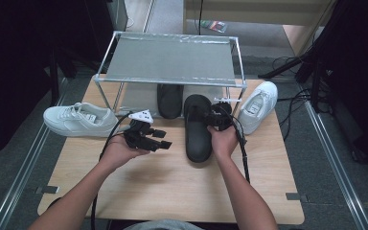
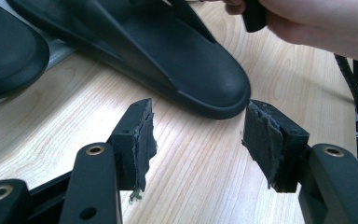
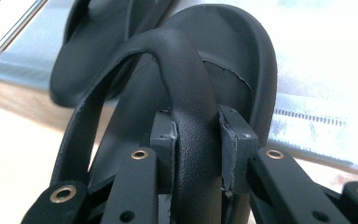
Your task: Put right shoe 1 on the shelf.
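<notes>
We note the right gripper [image 1: 219, 116] clamped on the strap of the black slipper [image 1: 197, 128], lying on the table [image 1: 172, 182] before the rack [image 1: 170, 60]; left gripper [image 1: 162, 138] open, empty

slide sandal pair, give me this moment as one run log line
right tool shut on slide strap | left tool open, empty, near slide heel | second slide under rack | sneakers on table

Right tool [image 3: 198, 140] clamps black slipper's strap [image 3: 186, 93]; second slipper [image 3: 81, 56] behind.
</notes>
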Available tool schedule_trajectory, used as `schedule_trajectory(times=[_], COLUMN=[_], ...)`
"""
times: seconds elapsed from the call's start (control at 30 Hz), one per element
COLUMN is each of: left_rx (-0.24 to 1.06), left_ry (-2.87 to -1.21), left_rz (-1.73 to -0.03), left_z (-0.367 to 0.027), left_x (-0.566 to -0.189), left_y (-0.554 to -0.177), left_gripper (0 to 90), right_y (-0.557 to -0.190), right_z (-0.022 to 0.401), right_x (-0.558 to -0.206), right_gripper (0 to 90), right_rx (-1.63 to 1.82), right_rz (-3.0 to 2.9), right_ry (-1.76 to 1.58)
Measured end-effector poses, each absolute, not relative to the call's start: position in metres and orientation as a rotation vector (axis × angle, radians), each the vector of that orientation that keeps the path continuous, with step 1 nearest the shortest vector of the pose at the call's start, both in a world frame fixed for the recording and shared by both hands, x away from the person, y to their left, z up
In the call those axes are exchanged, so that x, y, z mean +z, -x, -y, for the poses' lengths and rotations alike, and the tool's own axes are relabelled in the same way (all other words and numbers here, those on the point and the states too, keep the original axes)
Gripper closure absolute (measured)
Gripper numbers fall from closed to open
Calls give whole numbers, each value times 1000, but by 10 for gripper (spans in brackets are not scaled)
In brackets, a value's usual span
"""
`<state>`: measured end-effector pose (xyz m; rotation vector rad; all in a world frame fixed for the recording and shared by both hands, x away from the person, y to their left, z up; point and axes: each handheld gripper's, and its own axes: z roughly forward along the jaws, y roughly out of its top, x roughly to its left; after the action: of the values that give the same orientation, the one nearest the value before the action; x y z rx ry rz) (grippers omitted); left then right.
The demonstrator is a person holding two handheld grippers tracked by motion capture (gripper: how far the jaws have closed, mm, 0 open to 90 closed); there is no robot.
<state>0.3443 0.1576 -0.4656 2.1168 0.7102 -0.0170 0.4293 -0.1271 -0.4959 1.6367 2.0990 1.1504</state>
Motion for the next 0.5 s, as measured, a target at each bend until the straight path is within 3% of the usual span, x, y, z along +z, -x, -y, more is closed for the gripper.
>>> schedule_trajectory(times=[0.5], left_rx=[-18], left_ry=[-2121], left_rz=[-704], left_z=[-159], left_x=[-465], left_y=[-345], left_gripper=[435], right_y=[-426], right_z=[129], right_x=[-495], right_gripper=[604], right_rx=[1141], right_rz=[-2108], right_ry=[-1552])
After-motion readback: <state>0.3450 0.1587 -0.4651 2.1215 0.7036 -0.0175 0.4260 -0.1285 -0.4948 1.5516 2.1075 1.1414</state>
